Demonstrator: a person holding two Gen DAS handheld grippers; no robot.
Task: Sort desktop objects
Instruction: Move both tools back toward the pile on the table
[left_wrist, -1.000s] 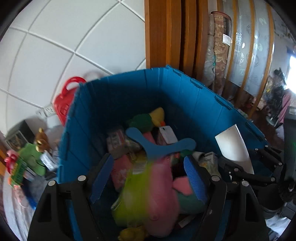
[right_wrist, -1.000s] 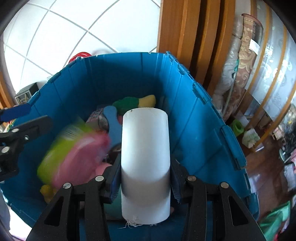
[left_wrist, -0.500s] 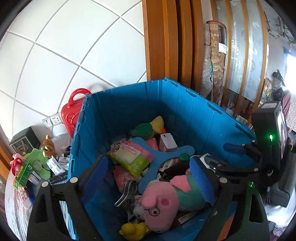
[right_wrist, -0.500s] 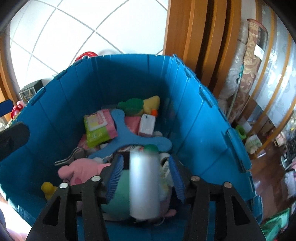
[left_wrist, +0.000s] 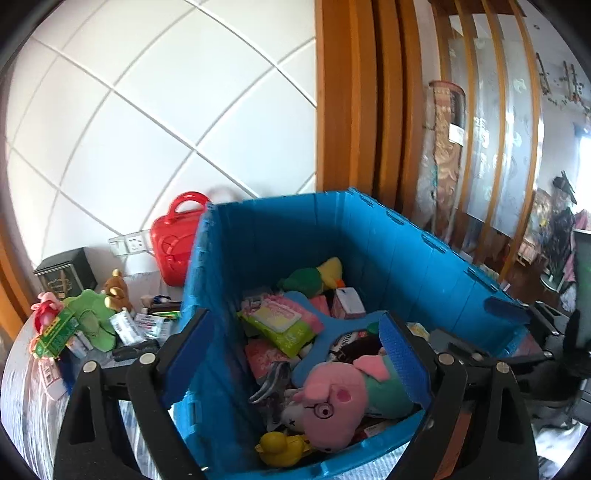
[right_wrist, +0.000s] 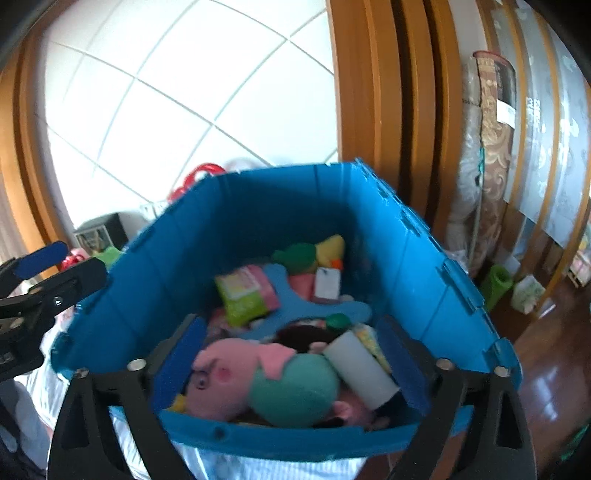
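A blue plastic bin (left_wrist: 424, 258) (right_wrist: 280, 206) holds several toys. A pink pig plush (left_wrist: 332, 398) (right_wrist: 236, 373) lies at its near side. A white roll (right_wrist: 360, 369) lies beside the plush. A green wipes pack (left_wrist: 280, 325) (right_wrist: 245, 293), a blue boomerang toy (left_wrist: 332, 332) and a green and yellow duck plush (left_wrist: 314, 277) lie further back. My left gripper (left_wrist: 295, 350) is open and empty above the bin's near left corner. My right gripper (right_wrist: 291, 358) is open and empty above the bin's near edge.
A red heart-shaped case (left_wrist: 173, 243) stands against the tiled wall, left of the bin. Small toys, packets and a green plush (left_wrist: 92, 325) crowd the table to the left. A dark box (left_wrist: 66, 273) stands behind them. Wooden posts rise behind the bin.
The pig plush and wipes pack dropped from my left gripper into the bin. The white roll dropped from my right gripper beside the plush. Both grippers have drawn back and up.
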